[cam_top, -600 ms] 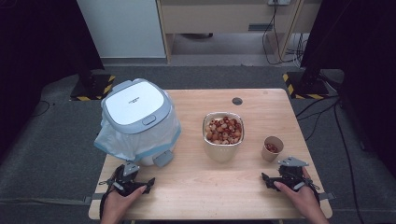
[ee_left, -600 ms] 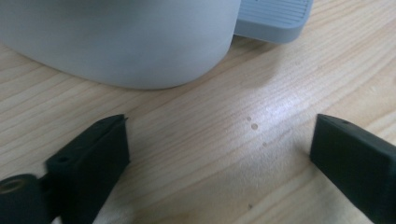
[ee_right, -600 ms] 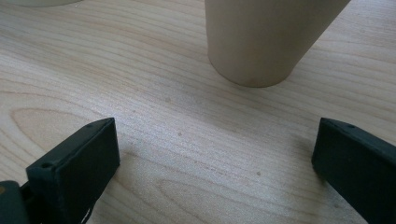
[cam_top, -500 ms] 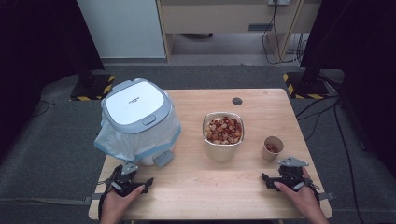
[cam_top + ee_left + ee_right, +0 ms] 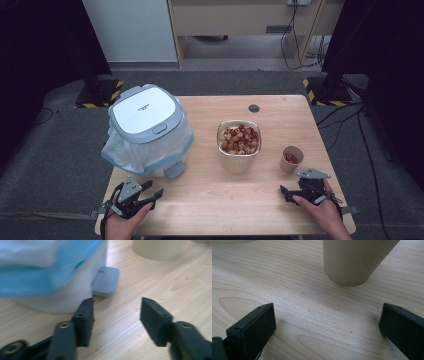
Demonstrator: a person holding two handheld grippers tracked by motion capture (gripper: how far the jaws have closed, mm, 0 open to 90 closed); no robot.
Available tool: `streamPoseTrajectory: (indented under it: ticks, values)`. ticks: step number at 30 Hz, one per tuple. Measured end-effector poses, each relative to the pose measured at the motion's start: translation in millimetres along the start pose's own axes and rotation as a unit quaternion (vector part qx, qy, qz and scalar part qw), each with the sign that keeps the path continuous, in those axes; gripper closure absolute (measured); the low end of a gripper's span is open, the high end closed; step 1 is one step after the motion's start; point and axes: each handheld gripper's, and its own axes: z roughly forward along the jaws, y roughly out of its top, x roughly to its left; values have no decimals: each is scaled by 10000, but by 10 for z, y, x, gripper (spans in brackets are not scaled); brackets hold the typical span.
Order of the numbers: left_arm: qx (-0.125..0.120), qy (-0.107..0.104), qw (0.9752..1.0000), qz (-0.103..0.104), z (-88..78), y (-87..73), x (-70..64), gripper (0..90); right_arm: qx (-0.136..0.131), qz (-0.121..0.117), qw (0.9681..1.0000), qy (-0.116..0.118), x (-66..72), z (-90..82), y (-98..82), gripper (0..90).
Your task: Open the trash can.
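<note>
We rest our left gripper (image 5: pixel 145 192) on the light wooden table (image 5: pixel 210 200), jaws parted on nothing, just before the white lidded bin's grey pedal (image 5: pixel 106 281). Our right gripper (image 5: pixel 295 192) gapes wide and unladen near the small tan paper cup (image 5: pixel 291 159).
</note>
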Motion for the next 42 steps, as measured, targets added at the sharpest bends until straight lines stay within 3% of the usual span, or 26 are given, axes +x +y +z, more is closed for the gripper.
streamPoseTrajectory:
  ticks: [1, 2, 5, 6, 13, 16, 18, 22, 24, 26, 37, 42]
  values:
    - [0, 0, 10000, 0, 0, 0, 0, 554, 0, 0, 10000, 0, 0, 0, 0, 13]
    - [16, -14, 9998, 178, 25, 58, -90, 578, -9, 2, 10000, 0, 2, 0, -1, 14]
    - [23, -107, 9994, 320, 81, 119, -172, 640, -5, -5, 10000, 10, 3, -2, -2, 13]
    - [46, -184, 9986, 487, 154, 179, -234, 673, 2, 9, 10000, 7, 6, -3, -2, 13]
    - [166, -285, 9970, 704, 473, 374, -365, 804, 18, -6, 10000, 27, 12, -9, -5, 13]
    - [265, -187, 9959, 848, 585, 430, -390, 848, 12, -13, 10000, 26, 11, -8, -5, 13]
    - [298, -108, 9954, 904, 640, 457, -384, 866, 7, -14, 10000, 23, 17, -8, -6, 13]
    - [328, 7, 9961, 825, 703, 475, -311, 894, 0, -29, 10000, 42, 27, -11, -9, 13]
    - [424, 268, 9954, 819, 732, 471, -237, 896, 5, -46, 10000, 47, 30, -11, -9, 13]
    - [496, 386, 9944, 844, 747, 468, -195, 897, 9, -52, 10000, 52, 33, -10, -8, 14]
    - [674, 627, 9927, 781, 882, 433, -64, 897, -3, -54, 10000, 59, 38, -9, -8, 13]
    - [759, 723, 9902, 918, 921, 400, -72, 897, 9, -86, 9999, 85, 37, -11, -8, 13]
